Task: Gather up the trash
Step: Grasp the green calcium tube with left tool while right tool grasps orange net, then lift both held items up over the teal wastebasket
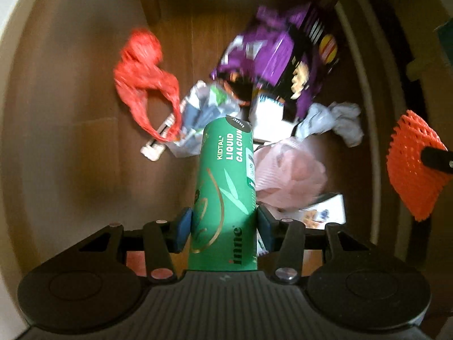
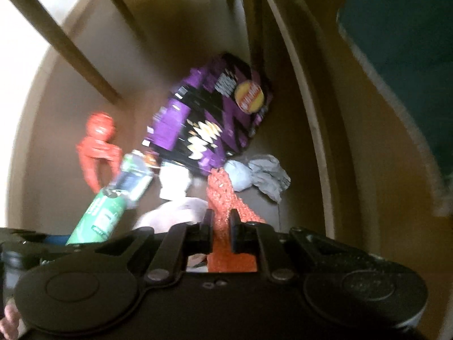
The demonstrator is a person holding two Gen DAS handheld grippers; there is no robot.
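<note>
Between the blue pads of the left gripper [image 1: 223, 223] stands one green tube [image 1: 225, 187], clamped on both sides and held above the brown floor [image 1: 70, 99]. One orange foam net [image 2: 226, 198] is pinched in the right gripper [image 2: 221, 233], whose jaws are nearly together. Below lie the rest: one red bag [image 1: 141, 70], one purple chip bag [image 1: 283, 59], one grey wad [image 1: 337, 120], one pink bag [image 1: 288, 170], one white box [image 1: 267, 110] and one crumpled wrapper [image 1: 203, 107].

The left gripper [image 1: 223, 223] is matte black with blue finger pads [image 1: 183, 226], silver pivot screws and a ribbed grey body. The right gripper [image 2: 221, 233] is black throughout, linkage arms included.
</note>
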